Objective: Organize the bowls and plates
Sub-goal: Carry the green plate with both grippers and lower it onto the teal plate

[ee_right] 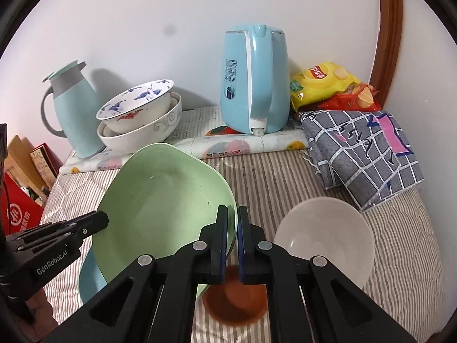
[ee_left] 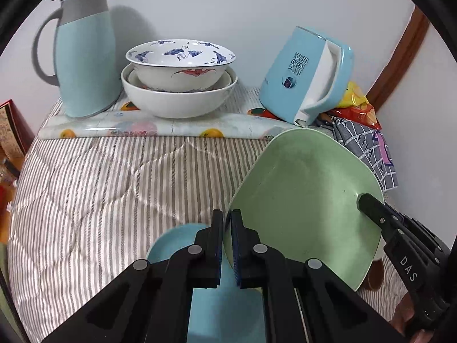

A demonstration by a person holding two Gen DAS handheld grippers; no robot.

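Both grippers, L [ee_left: 227, 223] & R [ee_right: 232, 220], clamped on green plate [ee_left: 302, 188] rim above striped quilt [ee_left: 100, 188], white wall [ee_left: 228, 5] behind.

Both views are evenly and fairly brightly lit by soft indoor light. A soft shadow of the pale blue thermos jug with grey handle [ee_left: 85, 54] is cast rightward onto the white wall [ee_left: 228, 5]. Mild glare is seen on the glossy fruit-printed mat [ee_left: 160, 125]. Straight lines are bent strongly toward the black circular borders by fisheye distortion. The black gripper fingers [ee_right: 220, 243] nearest the lens are rendered slightly soft.
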